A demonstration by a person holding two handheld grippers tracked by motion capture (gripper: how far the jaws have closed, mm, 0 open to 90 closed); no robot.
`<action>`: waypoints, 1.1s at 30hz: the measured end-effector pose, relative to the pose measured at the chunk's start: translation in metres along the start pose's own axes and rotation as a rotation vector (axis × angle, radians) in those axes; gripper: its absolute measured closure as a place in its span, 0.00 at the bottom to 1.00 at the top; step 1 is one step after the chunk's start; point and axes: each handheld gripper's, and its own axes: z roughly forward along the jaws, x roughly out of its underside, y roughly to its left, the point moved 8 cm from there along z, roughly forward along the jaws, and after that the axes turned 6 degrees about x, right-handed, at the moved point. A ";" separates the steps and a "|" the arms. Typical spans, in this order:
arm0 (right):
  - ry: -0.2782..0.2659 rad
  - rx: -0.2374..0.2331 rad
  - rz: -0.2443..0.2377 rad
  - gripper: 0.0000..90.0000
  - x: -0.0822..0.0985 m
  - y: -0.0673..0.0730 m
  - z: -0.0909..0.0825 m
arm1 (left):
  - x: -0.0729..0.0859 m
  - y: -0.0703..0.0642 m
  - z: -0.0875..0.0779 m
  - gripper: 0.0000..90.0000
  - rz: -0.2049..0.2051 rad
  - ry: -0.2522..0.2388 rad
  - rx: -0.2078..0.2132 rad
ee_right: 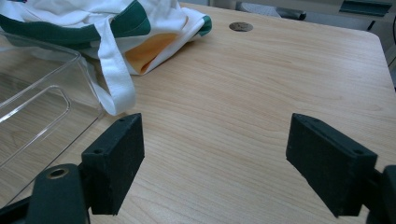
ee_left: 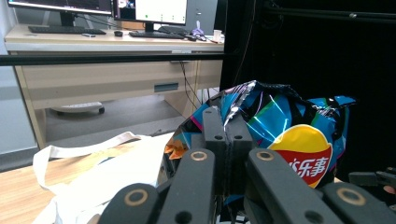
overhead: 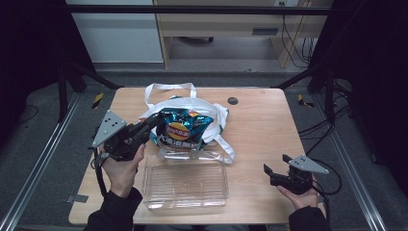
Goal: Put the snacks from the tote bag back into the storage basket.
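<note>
The chip bag point(overhead: 182, 129) sits upright on the tote point(overhead: 211, 111), just behind the clear tray point(overhead: 185, 182). The left gripper point(overhead: 153, 122) has its jaws clamped on the bag's left edge; in the left gripper view the pads pinch the crinkled foil point(ee_left: 243, 105). Right of the tray, well apart from the bag, the right gripper point(overhead: 276, 163) rests with jaws spread wide over the bare table point(ee_right: 243, 107).
</note>
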 end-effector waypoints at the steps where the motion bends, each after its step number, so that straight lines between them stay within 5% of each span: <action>1: -0.001 0.000 0.000 0.21 0.000 0.000 0.000 | 0.000 -0.001 -0.001 1.00 0.002 -0.001 0.002; 31: 0.000 0.001 0.002 0.21 0.000 0.001 -0.001 | 0.026 -0.018 -0.018 1.00 0.008 0.045 0.022; 33: 0.000 0.001 0.000 0.22 0.000 0.001 -0.001 | 0.027 -0.014 -0.017 1.00 0.043 0.036 0.016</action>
